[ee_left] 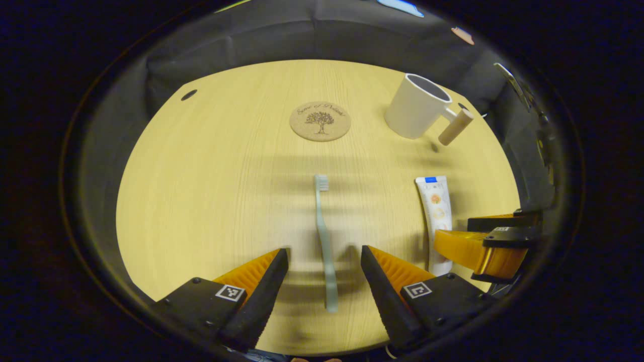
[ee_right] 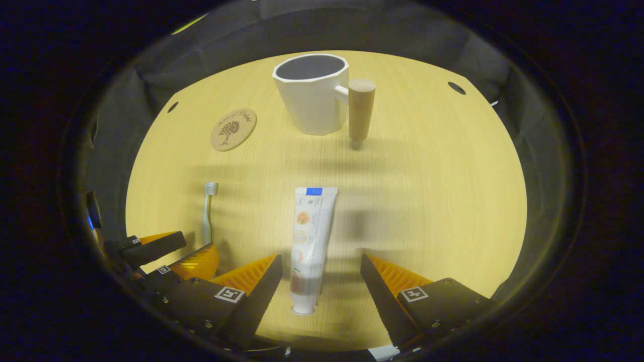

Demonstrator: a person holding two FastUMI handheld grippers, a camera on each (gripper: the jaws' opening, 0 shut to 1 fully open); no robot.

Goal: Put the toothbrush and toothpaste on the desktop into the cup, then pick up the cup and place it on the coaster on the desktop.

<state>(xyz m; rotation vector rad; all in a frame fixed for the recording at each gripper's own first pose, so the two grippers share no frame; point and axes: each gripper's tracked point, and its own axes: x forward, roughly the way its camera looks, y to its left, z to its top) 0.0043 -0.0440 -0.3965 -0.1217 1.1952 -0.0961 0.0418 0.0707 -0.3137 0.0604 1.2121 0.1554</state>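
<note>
While both pairs of tongs hang spread wide over the near edge of the desk (ee_left: 211,166), nothing grasped yet, so still at step one: getting the brush and paste into the cup.

Left tongs (ee_left: 324,261) released, straddling the handle end of the toothbrush (ee_left: 324,236), which lies flat, bristles pointing toward the far edge. Right tongs (ee_right: 322,269) also released, sitting either side of the cap end of the toothpaste (ee_right: 311,241) (cap toward the near edge, crimped end away). Cup (ee_right: 312,93) upright toward the far edge with its wooden peg handle sticking out sideways; coaster (ee_right: 233,129) flat just beside it, well apart from brush and tube.

Tips for doing this bit well, just a guess from the layout:
- Drop straight down, centre the handle between the fingers before closing. Thin brush, easy to nudge sideways or pinch off-centre.
- Grab the tube low on its body, not the slick cap, probably less squish and slip.
- Tilt each one upright before lowering into the cup mouth, and go one at a time so the tongs don't bump.

Writing: coaster has a tree picture with script lettering arched above, too small to read. Tube has printing and round pictures, not legible either.
</note>
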